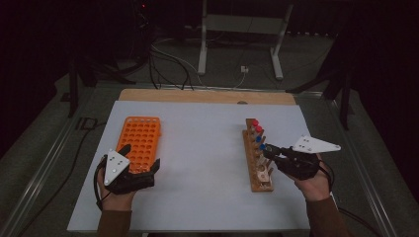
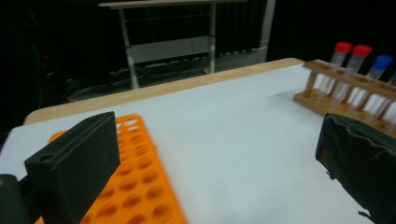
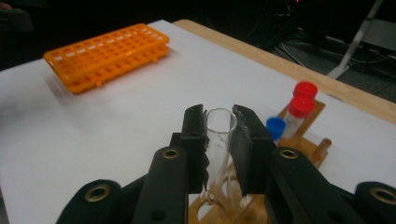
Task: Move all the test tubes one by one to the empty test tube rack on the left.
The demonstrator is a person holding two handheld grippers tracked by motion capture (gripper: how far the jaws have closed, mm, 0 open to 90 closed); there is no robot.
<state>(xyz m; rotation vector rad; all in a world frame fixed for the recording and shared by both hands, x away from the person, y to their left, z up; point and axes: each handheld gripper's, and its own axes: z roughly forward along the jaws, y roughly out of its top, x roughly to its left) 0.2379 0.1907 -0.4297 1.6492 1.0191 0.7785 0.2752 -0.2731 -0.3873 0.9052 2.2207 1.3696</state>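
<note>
At the lower left of the high view, the left tongs (image 1: 141, 157) are resting on the white bench (image 1: 202, 148) with jaws spread wide and holding nothing, their tips lying at the near end of the orange rack (image 1: 141, 138), which is sitting left of centre. Right of centre, the wooden rack (image 1: 257, 163) is standing with red- and blue-capped tubes (image 1: 256, 131) in its far holes. At the right, the right tongs (image 1: 267, 150) are reaching over that rack and, in the right gripper view, are clamping an uncapped clear tube (image 3: 218, 140) upright near its rim, at the frame's centre.
</note>
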